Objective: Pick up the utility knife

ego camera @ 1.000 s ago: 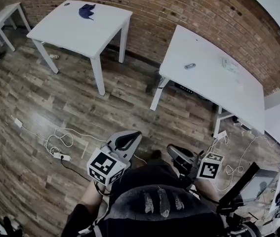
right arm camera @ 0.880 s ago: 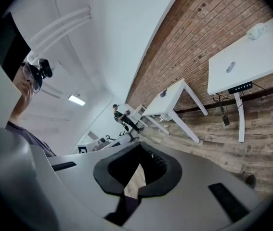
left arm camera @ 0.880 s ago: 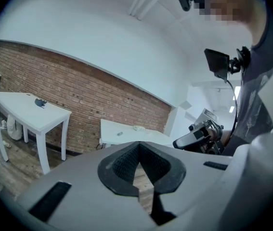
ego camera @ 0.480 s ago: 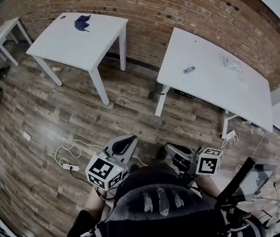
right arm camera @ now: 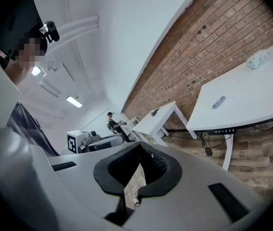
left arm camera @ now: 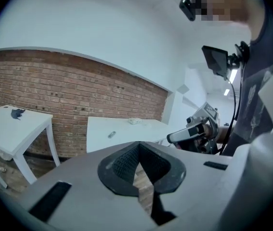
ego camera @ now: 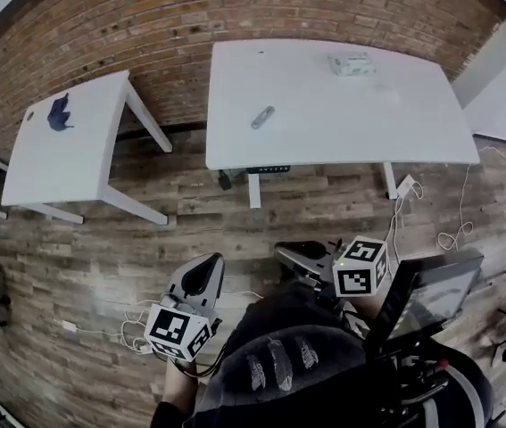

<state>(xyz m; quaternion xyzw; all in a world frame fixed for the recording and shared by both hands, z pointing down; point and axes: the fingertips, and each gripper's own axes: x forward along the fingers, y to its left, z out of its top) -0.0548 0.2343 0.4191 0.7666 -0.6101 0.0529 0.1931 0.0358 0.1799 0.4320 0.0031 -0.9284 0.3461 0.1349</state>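
The utility knife [ego camera: 262, 117] is a small grey bar lying on the large white table [ego camera: 342, 123], near its left end. It also shows far off in the left gripper view as the knife [left arm camera: 111, 134] and in the right gripper view as the knife [right arm camera: 218, 102]. My left gripper [ego camera: 204, 270] and right gripper [ego camera: 289, 255] hang low over the wooden floor close to the person's body, well short of the table. Both are shut with nothing between the jaws: left gripper [left arm camera: 138, 163], right gripper [right arm camera: 138, 171].
A small white box [ego camera: 351, 62] sits at the table's far side. A smaller white table [ego camera: 74, 159] with a blue object [ego camera: 59, 112] stands to the left. Cables [ego camera: 132, 333] lie on the floor at the left. A dark screen on a stand [ego camera: 427, 292] is at the right.
The head view has swung right, so the knife's table now lies straight ahead instead of at the right. Both grippers travelled with the person and stayed shut.
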